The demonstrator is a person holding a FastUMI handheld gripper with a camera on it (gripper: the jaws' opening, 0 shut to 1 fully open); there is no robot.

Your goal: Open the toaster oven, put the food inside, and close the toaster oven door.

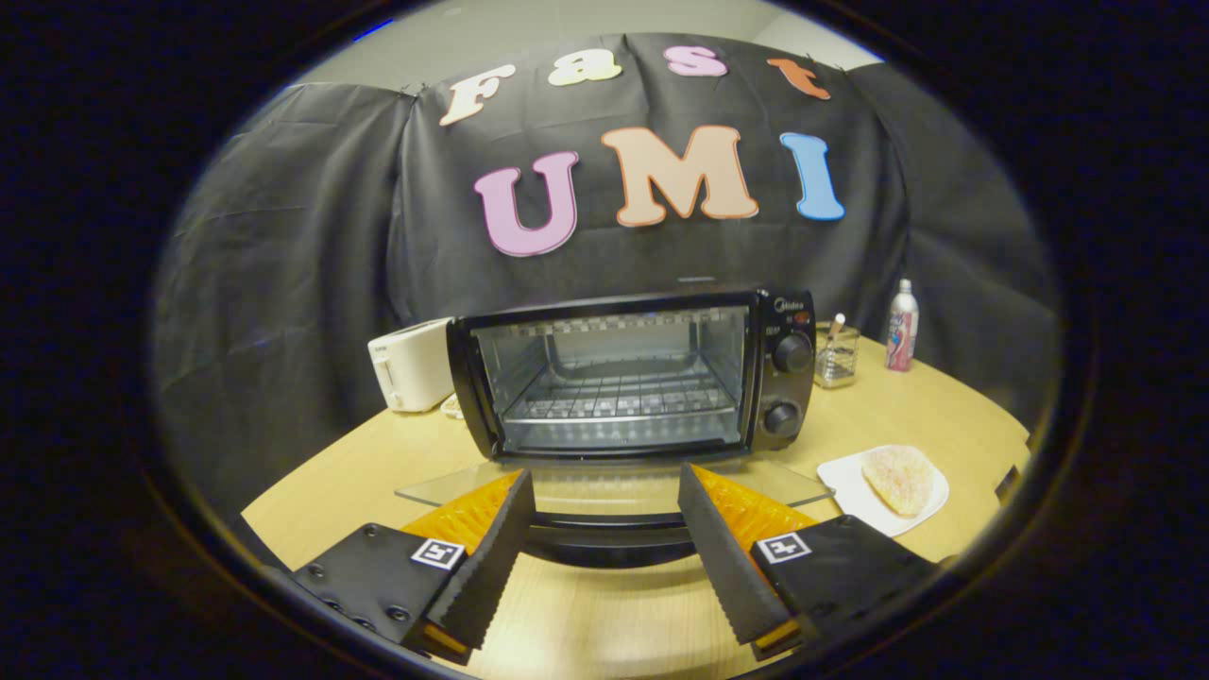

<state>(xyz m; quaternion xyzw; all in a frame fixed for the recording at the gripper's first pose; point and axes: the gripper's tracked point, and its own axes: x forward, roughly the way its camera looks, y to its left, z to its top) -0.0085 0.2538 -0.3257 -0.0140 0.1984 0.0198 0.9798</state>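
A black toaster oven (631, 373) stands on the wooden table (604, 623) with its glass door (614, 486) folded down flat toward me. Its wire rack (614, 397) shows inside, with nothing on it. The door's dark handle (609, 538) lies across the gap between my fingers. My gripper (604, 501) is open, one finger on each side of the handle, not pressing it. A piece of bread (899, 478) with pink topping rests on a white plate (850, 477) to the right of the door.
A white toaster (408, 375) sits left of the oven. Right of the oven stand a glass jar (837, 354) with a utensil in it and a bottle (902, 338). Black cloth hangs behind the table.
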